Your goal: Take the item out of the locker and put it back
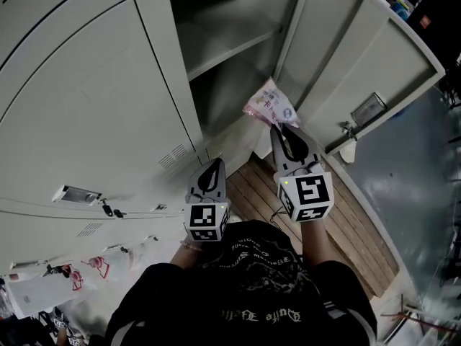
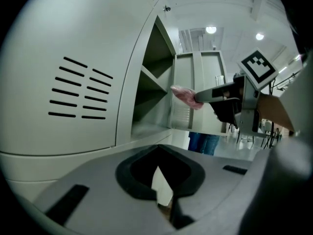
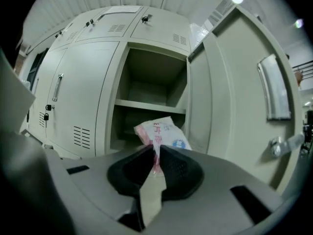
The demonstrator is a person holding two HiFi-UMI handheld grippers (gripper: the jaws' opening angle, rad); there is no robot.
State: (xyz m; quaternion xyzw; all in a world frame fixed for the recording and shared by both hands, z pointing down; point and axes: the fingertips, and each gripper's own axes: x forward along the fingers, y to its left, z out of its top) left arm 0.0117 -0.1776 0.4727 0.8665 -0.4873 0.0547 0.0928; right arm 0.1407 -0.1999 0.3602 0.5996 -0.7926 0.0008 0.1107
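Observation:
A pink and white plastic packet (image 1: pixel 270 107) hangs in the air in front of the open locker (image 1: pixel 230 85), below its inner shelf (image 1: pixel 230 45). My right gripper (image 1: pixel 278 127) is shut on the packet's near edge. In the right gripper view the packet (image 3: pixel 166 133) sticks up from between the right gripper's (image 3: pixel 157 148) jaws, with the locker shelf (image 3: pixel 146 105) behind it. My left gripper (image 1: pixel 214 163) points at the closed locker to the left, its jaws together and empty. From the left gripper (image 2: pixel 159 148) view, the packet (image 2: pixel 183 94) shows at the locker mouth.
The locker door (image 1: pixel 360 56) swings open to the right, with a handle (image 1: pixel 367 109) on it. Closed lockers with padlocks (image 1: pixel 108 209) stand to the left. A wooden platform (image 1: pixel 346 222) lies under the locker front. A person's legs (image 2: pixel 203 142) stand beyond the door.

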